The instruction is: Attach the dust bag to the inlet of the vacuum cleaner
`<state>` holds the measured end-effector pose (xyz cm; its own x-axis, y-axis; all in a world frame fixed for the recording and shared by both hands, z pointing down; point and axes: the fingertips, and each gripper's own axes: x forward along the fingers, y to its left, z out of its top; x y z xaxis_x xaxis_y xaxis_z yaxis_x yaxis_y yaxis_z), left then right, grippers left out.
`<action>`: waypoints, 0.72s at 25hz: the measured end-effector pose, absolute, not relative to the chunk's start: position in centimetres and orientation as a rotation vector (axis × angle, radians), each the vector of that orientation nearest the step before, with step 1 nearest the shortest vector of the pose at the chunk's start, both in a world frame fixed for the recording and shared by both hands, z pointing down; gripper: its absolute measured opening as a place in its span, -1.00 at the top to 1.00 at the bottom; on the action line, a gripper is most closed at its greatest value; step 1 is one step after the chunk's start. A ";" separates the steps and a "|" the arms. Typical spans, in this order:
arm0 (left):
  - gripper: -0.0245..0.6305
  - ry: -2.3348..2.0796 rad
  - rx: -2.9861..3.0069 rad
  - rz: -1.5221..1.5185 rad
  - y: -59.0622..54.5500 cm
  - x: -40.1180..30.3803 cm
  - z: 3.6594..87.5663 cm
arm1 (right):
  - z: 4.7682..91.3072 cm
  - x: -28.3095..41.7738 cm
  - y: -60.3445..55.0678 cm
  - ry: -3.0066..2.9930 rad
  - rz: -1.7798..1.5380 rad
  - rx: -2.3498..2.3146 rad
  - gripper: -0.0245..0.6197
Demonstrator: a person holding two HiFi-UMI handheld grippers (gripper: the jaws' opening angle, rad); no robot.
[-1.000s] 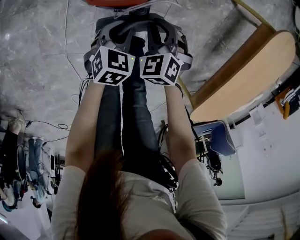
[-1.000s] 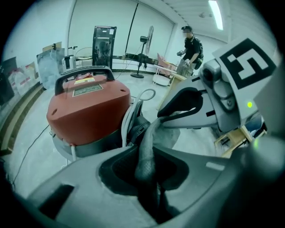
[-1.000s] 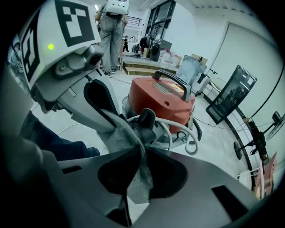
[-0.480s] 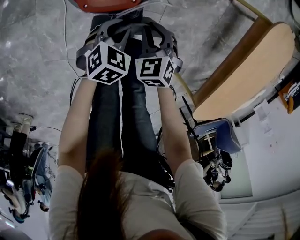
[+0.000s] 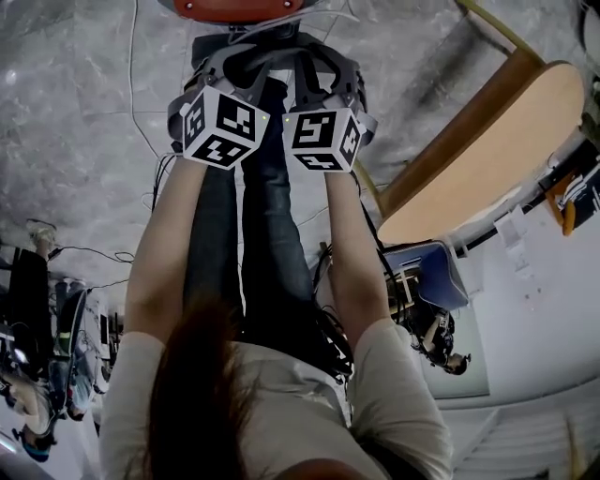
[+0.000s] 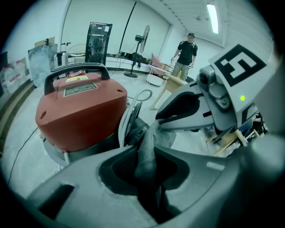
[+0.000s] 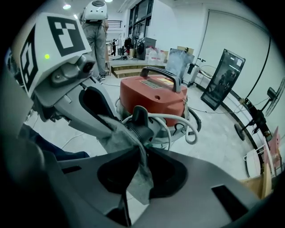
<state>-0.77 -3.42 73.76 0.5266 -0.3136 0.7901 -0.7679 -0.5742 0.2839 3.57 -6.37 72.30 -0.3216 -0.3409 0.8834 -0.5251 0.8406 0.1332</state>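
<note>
The red vacuum cleaner (image 6: 80,109) stands on the floor in front of both grippers, with its black inlet (image 6: 136,132) facing them. A strip of grey dust bag (image 6: 149,156) fabric runs from the inlet back between the jaws of my left gripper (image 6: 145,147). Those jaws have just been closing and pinch the fabric. My right gripper (image 7: 142,149) is shut on another fold of the dust bag (image 7: 133,173), close to the inlet (image 7: 139,122). In the head view the two marker cubes (image 5: 220,127) (image 5: 323,139) sit side by side below the vacuum (image 5: 239,7).
A white hose (image 7: 178,119) loops around the vacuum's base. A wooden table (image 5: 487,159) stands to the right, and cables (image 5: 103,251) lie on the floor at left. People stand in the background (image 6: 185,51) (image 7: 95,26), near a fan (image 6: 144,35).
The head view has swayed a little. Both grippers stay side by side at the vacuum with the bag held between them.
</note>
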 end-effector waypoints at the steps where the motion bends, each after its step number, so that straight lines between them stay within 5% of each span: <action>1: 0.67 -0.866 2.132 0.930 -3.4 -0.6 73.7 | 72.3 3.7 -6.4 -1.939 0.222 0.650 0.71; 18: 0.64 -0.800 1.973 0.916 -2.8 -0.7 73.8 | 72.0 4.2 -5.6 -2.030 0.540 0.679 0.75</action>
<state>-0.68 -2.83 73.84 0.5377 -0.2035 0.8182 -0.7833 -0.4795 0.3955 4.18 -5.62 72.00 -0.4438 -0.2541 0.8593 -0.6473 0.7540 -0.1113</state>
